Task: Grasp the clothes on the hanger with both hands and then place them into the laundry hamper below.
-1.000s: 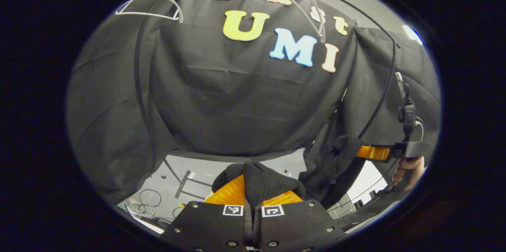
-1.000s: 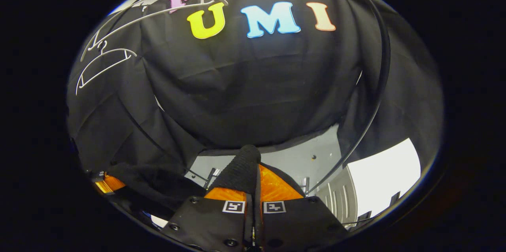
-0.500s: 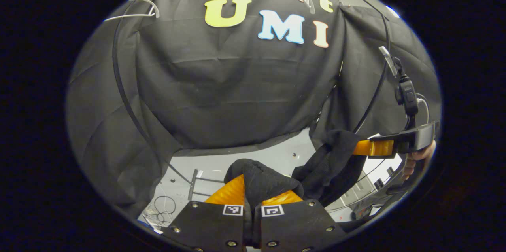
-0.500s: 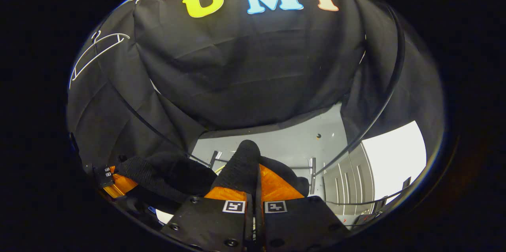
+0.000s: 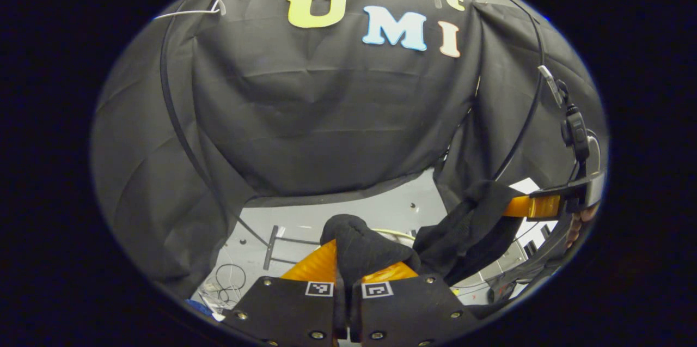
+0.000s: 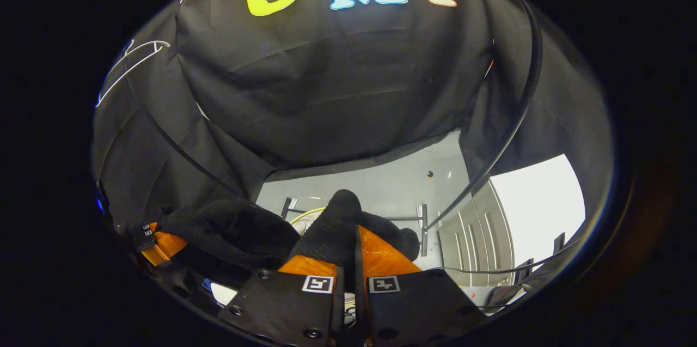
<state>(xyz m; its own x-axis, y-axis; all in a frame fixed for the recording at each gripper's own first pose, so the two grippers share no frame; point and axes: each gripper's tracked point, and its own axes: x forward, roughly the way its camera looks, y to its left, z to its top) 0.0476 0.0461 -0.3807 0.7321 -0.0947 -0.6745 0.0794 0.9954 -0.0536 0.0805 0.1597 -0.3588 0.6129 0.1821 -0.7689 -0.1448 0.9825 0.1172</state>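
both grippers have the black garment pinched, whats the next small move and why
Probably lower both hands together. The left gripper and right gripper are each clamped on the black garment, which hangs between them clear of the white hangers. The hamper's rim isn't clearly in sight, so release would be premature.

The left tool (image 5: 348,265) and right tool (image 5: 523,206) each pinch the black garment (image 5: 463,227).

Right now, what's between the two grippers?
In the left gripper view, the black garment sags from the left gripper across to the right gripper; nothing else lies between them.
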